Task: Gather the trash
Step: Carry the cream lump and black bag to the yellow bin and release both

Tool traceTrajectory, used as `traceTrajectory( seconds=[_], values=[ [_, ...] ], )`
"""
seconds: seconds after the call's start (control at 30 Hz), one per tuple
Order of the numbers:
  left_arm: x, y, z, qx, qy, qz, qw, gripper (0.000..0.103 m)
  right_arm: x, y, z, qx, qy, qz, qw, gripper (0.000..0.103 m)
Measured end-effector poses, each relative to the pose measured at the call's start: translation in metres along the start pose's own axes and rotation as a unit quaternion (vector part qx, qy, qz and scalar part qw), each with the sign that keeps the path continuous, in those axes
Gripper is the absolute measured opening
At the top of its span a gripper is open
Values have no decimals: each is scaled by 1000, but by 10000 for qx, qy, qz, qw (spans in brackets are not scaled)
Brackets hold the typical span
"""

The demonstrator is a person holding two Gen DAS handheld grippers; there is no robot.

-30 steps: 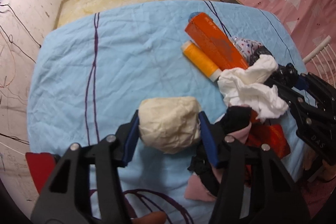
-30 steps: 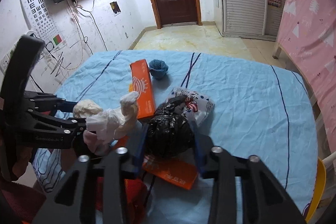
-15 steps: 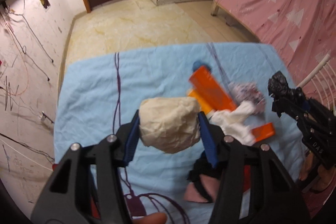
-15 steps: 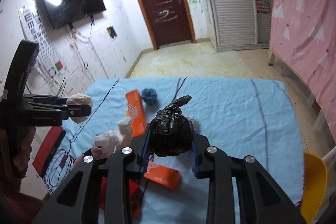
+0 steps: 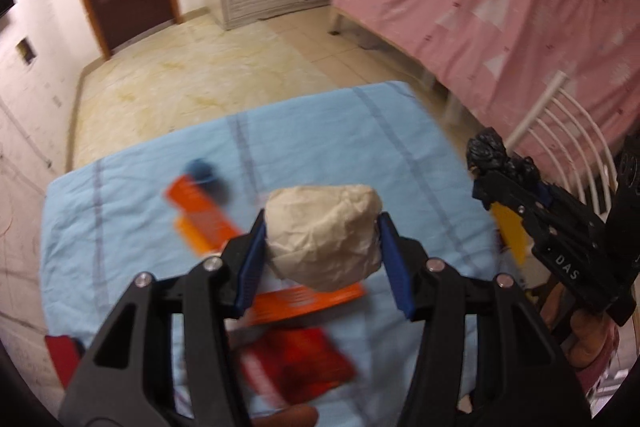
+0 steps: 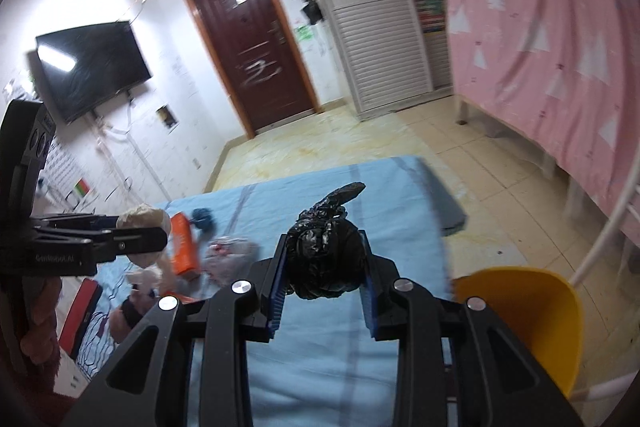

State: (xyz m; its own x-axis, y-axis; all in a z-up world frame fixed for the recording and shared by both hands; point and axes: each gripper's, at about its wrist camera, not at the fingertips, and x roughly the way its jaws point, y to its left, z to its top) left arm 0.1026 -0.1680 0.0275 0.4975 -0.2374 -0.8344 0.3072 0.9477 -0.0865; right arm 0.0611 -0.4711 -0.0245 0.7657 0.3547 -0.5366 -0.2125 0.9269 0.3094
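L gripper (image 5: 322, 243) jaws clenched on a cream wad (image 5: 323, 232), crumpled paper by the look; blue pads press both sides, wad held up off the worktop (image 5: 132, 227). R gripper (image 6: 323, 269) jaws clenched on a black bag ball (image 6: 326, 257), a twisted tail sticking up & away from the top; also clear of the blue cloth. In L view the R gripper shows at right edge w/ the black ball at its tip, a hand under it.

Still on the cloth, blurred: orange box (image 5: 202, 215) w/ a blue lump (image 5: 202, 169) at its far end, 2nd orange flat box (image 5: 308, 301) just under the wad, red packet (image 5: 298, 363) nearer the camera. R view: orange box beside the blue lump, a printed white bag (image 6: 230, 253) near it, white tissue & dark/pink bits below the L gripper.

Yellow chair (image 6: 528, 311) at the worktop's near-right corner, white rail (image 5: 560, 131) beside it. Pink curtain (image 6: 552, 39) at right, brown door (image 6: 252, 51) & TV (image 6: 90, 67) on far wall.
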Motion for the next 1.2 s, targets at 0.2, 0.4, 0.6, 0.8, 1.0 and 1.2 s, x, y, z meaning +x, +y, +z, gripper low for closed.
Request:
traceTrajectory(
  seconds=[0.2, 0.4, 0.6, 0.8, 1.0, 1.2],
  values=[
    [26, -53, 9, 345, 151, -196, 9991, 51, -29, -50, -8, 324, -148, -322, 9988, 25],
    [51, -99, 13, 542, 349, -357, 9973, 51, -49, -96, -21, 673, -258, -573, 9958, 25],
    [65, -139, 18, 735, 409, -462, 9954, 52, -48, -130, -36, 882, -94, -793, 9929, 25],
    [79, -177, 26, 837, 529, -617, 9932, 53, -40, -149, -50, 1036, 171, -792, 9913, 34],
    [83, -198, 30, 824, 483, -819, 9921, 70, -47, -158, -51, 1130, 89, -796, 9904, 60],
    [78, -208, 28, 940, 433, -844, 9910, 70, -48, -162, -52, 1196, 77, -763, 9898, 60]
  ],
)
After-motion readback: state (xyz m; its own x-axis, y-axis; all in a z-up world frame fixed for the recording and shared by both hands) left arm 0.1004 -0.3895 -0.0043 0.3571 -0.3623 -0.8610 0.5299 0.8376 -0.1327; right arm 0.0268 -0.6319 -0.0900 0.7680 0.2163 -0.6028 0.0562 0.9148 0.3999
